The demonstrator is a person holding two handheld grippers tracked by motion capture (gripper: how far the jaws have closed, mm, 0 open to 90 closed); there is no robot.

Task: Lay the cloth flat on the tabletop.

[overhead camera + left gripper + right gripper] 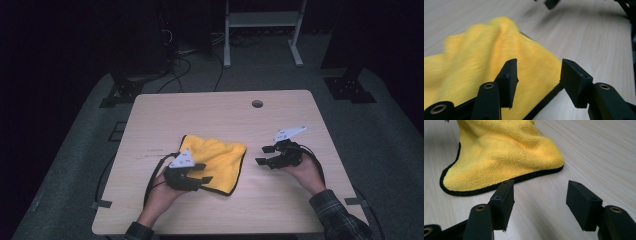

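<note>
A yellow cloth [220,157] with a black hem lies rumpled on the middle of the wooden table [225,107]. My left gripper [202,173] hovers over the cloth's near left part. In the left gripper view its jaws [537,75] stand open, with the cloth [486,55] and its hemmed edge beneath them and nothing pinched. My right gripper [264,155] rests just right of the cloth, pointing at it. In the right gripper view it [540,197] is open over bare wood, and the cloth's [504,152] hemmed corner lies a short way ahead.
A round cable hole [257,104] sits near the table's far edge. Beyond the table are a white frame's legs [262,20], dark stands and cables on the grey floor. Bare wood surrounds the cloth on all sides.
</note>
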